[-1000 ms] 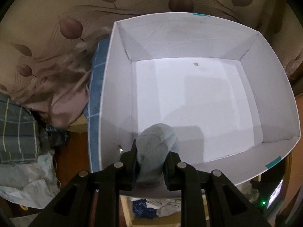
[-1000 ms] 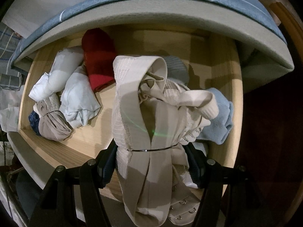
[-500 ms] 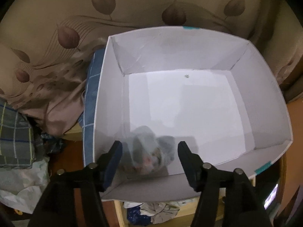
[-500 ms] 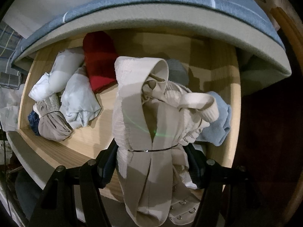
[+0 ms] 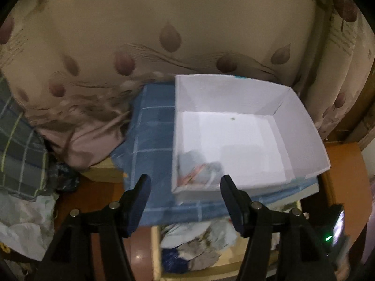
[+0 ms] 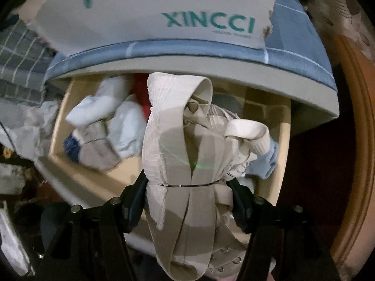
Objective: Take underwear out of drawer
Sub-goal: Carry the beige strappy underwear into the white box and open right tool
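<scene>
Left gripper point(image 5: 185, 187) stands released, jaws apart with nothing between the pads, hanging above the near left corner of the white box point(image 5: 302, 126). A small grey garment point(image 5: 201, 168) with a pinkish streak lies inside that corner of the box, blurred, not touched by either finger. The box sits on a blue checked cloth point(image 5: 150, 140), which lies against a beige leaf-print bedspread point(image 5: 164, 23). Below the cloth edge, the open drawer point(image 5: 155, 253) shows a jumble of pale and dark blue clothing

Right gripper point(image 6: 187, 187) is clenched on a beige bra point(image 6: 168, 145), both pads pressed into the bunched fabric on either side, a thin wire crossing the bundle at pad level. The jaws are not fully together; the bundle fills the gap. Straps loop above the fingers, and the hook-and-eye end hangs below them. The bra is held over the wooden drawer point(image 6: 269, 107), apart from the rest of the pile. Still in the drawer: white rolled pieces point(image 6: 98, 107) at the left, a red piece point(image 6: 143, 89) at the back, a grey-beige roll point(image 6: 98, 149), a light blue piece point(image 6: 267, 161) at the right. Over the drawer's back edge runs the blue cloth, with the white box's side printed XINCCI point(image 6: 211, 23)
</scene>
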Motion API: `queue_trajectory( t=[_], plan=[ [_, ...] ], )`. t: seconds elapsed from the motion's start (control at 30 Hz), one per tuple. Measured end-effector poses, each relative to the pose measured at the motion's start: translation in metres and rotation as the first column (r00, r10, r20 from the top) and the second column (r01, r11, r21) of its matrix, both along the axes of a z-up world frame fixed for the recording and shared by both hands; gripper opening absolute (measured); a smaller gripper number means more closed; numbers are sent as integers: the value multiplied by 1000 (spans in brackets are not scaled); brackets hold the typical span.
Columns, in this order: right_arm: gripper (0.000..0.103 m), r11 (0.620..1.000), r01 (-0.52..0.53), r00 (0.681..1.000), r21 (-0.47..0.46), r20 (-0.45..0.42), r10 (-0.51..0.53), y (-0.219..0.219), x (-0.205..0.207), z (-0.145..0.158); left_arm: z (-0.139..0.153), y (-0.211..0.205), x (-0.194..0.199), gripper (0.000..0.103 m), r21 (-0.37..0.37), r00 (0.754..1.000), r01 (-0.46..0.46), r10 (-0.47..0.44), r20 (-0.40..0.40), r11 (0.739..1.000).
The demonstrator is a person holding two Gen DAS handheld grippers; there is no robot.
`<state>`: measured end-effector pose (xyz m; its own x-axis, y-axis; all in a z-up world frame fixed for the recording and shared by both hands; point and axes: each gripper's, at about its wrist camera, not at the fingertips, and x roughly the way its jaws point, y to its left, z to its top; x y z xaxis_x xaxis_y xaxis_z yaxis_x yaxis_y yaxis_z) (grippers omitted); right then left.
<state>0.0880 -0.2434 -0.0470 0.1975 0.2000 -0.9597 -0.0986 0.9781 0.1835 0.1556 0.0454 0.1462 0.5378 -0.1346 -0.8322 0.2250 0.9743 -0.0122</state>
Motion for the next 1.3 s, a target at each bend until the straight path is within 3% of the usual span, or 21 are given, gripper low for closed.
queue_trajectory(
  t=[0.1,0.23,0.37,0.5,0.67,0.9,1.0,1.2,1.3],
  plan=[
    [59,998,-24,999,55,-34,26,3,-10,15,-10,17,-21,63,31,1000,-22,22,4,999],
    [59,994,-52,999,93,-4,53,7,-24,52,-36,35,-46,63,94,999,-31,32,-7,995],
    [59,991,-77,990,113,127,63,12,-31,120,-63,49,-64,63,113,999,-34,37,-27,993],
    [60,993,-76,951,86,307,46,13,-16,190,-88,61,-80,63,122,998,-50,53,-19,991],
    [60,999,-36,915,4,402,32,12,36,233,-111,67,-95,63,160,997,-76,78,-2,984],
    [60,990,57,944,-125,329,-12,20,143,200,-134,61,-98,63,198,997,-61,70,-35,978],
    [60,982,61,973,-180,232,-18,19,176,167,-140,59,-94,63,177,997,-53,63,-50,983],
    [62,973,58,994,-225,100,-36,13,203,109,-148,54,-87,63,167,997,-30,41,-65,985],
    [62,952,31,994,-303,105,1,17,207,102,-154,53,-81,63,168,995,-34,49,-86,985]
  ],
)
